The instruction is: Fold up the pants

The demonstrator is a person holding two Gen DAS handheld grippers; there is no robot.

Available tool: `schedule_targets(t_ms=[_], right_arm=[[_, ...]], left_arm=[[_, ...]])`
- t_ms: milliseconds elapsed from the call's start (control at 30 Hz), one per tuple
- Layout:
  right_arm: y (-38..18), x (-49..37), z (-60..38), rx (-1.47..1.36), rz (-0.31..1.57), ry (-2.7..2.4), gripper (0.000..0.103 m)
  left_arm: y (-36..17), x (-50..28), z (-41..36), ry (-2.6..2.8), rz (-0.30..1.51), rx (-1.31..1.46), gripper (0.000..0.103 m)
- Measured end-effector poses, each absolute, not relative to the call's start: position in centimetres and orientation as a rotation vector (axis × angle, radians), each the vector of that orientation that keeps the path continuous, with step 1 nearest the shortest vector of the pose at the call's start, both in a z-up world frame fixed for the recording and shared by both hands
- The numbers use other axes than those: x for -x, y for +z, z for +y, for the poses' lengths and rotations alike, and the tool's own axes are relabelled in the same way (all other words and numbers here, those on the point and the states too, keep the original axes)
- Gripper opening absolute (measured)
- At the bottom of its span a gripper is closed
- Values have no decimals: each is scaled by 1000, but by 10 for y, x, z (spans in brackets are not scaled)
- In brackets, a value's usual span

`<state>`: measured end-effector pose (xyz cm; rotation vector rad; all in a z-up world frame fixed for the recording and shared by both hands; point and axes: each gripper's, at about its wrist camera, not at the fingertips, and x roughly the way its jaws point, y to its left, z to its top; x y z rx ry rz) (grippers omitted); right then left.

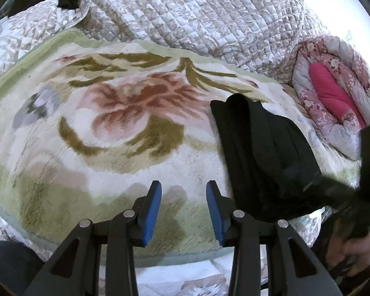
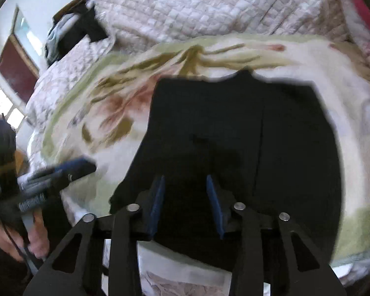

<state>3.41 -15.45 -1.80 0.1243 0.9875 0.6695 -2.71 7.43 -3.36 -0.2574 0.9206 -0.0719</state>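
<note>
The black pants [image 1: 266, 153] lie folded on a floral fleece blanket [image 1: 111, 123], right of my left gripper [image 1: 183, 185], which is open and empty over bare blanket. In the right wrist view the pants [image 2: 234, 128] fill the centre as a flat dark rectangle on the blanket [image 2: 352, 135]. My right gripper [image 2: 185, 178] is open just above their near edge, holding nothing. The left gripper [image 2: 69, 170] shows blurred at the left of that view. The right gripper [image 1: 357, 197] appears as a dark blur at the right edge of the left wrist view.
A quilted bedspread [image 1: 197, 12] covers the bed behind the blanket. A pink floral quilt [image 1: 338, 91] is rolled at the right. Dark clothes [image 2: 71, 34] lie at the far left corner. The blanket's near edge [image 1: 160, 259] sits just below the grippers.
</note>
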Motion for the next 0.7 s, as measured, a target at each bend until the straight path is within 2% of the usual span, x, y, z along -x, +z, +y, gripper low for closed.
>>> schedule_targets(t_ms=[233, 333, 467, 633, 667, 700], right_arm=[[4, -62, -201, -200, 876, 574, 36], [0, -85, -224, -192, 876, 481, 36], [-4, -111, -238, -193, 872, 452, 30], [-25, -139, -228, -127, 919, 461, 29], [-32, -144, -230, -122, 934, 447, 26], [-41, -150, -232, -124, 950, 425, 14]], left_arm=[[-11, 1, 48, -137, 882, 210, 41], [-1, -18, 29, -181, 861, 189, 41], [5, -48, 1, -247, 833, 157, 41], [-10, -86, -26, -262, 831, 102, 41], [-17, -90, -26, -249, 847, 91, 41], [-26, -94, -26, -236, 867, 83, 41]])
